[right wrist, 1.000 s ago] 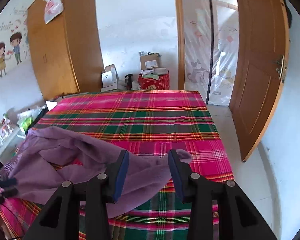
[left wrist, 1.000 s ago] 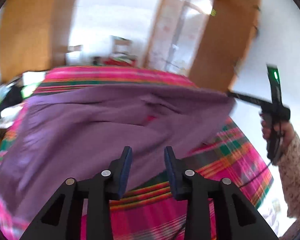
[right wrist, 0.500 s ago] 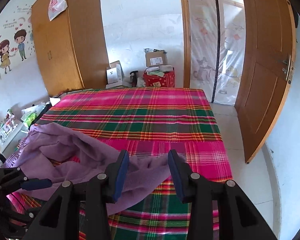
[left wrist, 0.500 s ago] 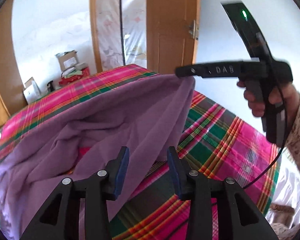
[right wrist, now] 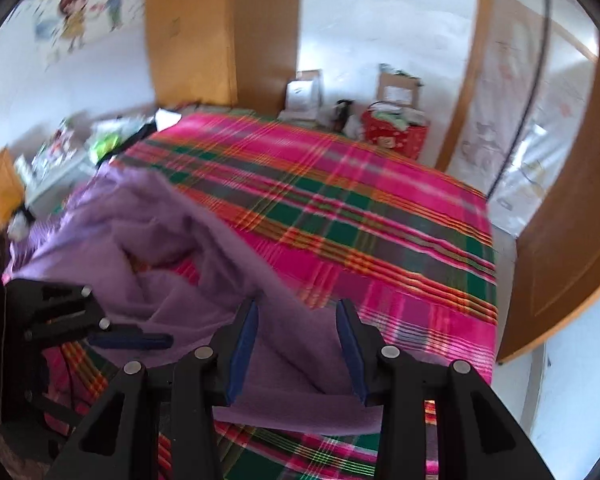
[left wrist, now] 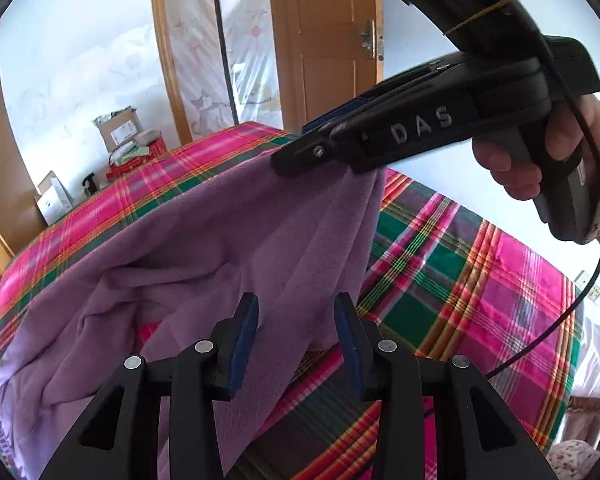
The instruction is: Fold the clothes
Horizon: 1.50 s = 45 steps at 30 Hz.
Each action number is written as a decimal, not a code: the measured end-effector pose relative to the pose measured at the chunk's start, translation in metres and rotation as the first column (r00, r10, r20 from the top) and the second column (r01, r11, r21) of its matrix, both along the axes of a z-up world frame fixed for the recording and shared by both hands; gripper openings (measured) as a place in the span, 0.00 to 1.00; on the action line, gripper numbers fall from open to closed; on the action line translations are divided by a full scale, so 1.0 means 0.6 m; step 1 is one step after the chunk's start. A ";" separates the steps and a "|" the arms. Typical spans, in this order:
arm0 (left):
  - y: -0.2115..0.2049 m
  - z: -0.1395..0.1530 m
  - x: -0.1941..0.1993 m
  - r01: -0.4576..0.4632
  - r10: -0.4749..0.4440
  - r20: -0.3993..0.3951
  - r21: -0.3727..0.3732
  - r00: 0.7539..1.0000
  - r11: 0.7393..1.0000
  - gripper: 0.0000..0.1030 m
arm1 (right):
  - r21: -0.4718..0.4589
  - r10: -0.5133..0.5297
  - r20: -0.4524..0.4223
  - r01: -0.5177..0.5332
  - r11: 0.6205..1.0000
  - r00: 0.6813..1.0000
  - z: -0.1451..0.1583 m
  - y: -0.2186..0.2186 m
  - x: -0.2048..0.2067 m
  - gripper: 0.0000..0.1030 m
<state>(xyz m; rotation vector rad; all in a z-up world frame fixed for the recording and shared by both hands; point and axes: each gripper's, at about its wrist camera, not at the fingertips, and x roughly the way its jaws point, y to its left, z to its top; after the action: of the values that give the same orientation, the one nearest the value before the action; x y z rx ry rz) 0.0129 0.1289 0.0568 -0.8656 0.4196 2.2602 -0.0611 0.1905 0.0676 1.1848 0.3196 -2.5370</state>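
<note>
A purple fleece garment (left wrist: 204,248) lies partly on a bed with a pink, green and orange plaid cover (left wrist: 452,280). In the left wrist view my right gripper (left wrist: 300,152) comes in from the upper right and carries the garment's corner lifted above the bed, the cloth hanging from its fingers. My left gripper (left wrist: 296,344) is open just in front of the hanging fold, with cloth between its pads. In the right wrist view the garment (right wrist: 188,248) drapes between the spread fingers of my right gripper (right wrist: 296,344), and my left gripper (right wrist: 132,338) shows at the lower left.
A wooden door (left wrist: 328,52) and a curtained doorway (left wrist: 220,48) stand beyond the bed. Cardboard boxes (right wrist: 396,84) and a red box (right wrist: 396,136) sit on the floor at the far end. A wooden wardrobe (right wrist: 192,28) is at the back left, with clutter (right wrist: 64,148) beside the bed.
My right gripper has carried the garment's corner left and closer to my left gripper. The left view has swung towards the door. The cloth now hangs between the left pads.
</note>
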 end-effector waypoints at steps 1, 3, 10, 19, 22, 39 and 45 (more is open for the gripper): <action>-0.002 0.000 -0.001 0.002 -0.002 0.005 0.011 1.000 1.000 0.40 | 0.017 0.010 0.007 -0.010 1.000 1.000 -0.003 -0.006 -0.002 0.40; -0.005 -0.001 -0.006 0.002 -0.002 0.007 0.015 1.000 1.000 0.31 | 0.040 0.004 0.015 -0.005 0.999 1.000 -0.008 -0.008 -0.005 0.32; -0.022 0.000 -0.013 0.000 -0.002 0.024 0.074 1.000 0.997 0.06 | 0.017 -0.025 0.002 0.025 1.000 1.000 -0.005 0.006 -0.005 0.04; -0.078 0.019 -0.015 -0.047 0.045 0.017 0.157 0.999 0.986 0.05 | -0.084 -0.057 -0.012 0.055 0.995 0.998 0.009 0.012 -0.032 0.04; -0.099 0.023 -0.013 -0.067 0.064 0.025 0.177 0.998 0.982 0.05 | -0.120 -0.055 -0.013 0.053 0.991 0.998 0.012 0.007 -0.042 0.04; -0.192 0.034 -0.017 -0.192 0.190 0.029 0.204 0.981 0.960 0.05 | -0.291 -0.070 0.029 0.075 0.954 0.997 0.010 -0.007 -0.107 0.04; -0.229 0.032 -0.022 -0.268 0.264 0.044 0.207 0.963 0.941 0.05 | -0.322 -0.120 0.066 0.135 0.937 0.991 -0.011 0.001 -0.137 0.04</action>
<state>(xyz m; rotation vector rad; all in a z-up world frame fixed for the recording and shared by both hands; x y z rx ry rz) -0.0006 -0.0087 0.0760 -0.8703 0.0526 2.4870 -0.1433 0.1911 0.0609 1.1613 -0.1910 -2.5359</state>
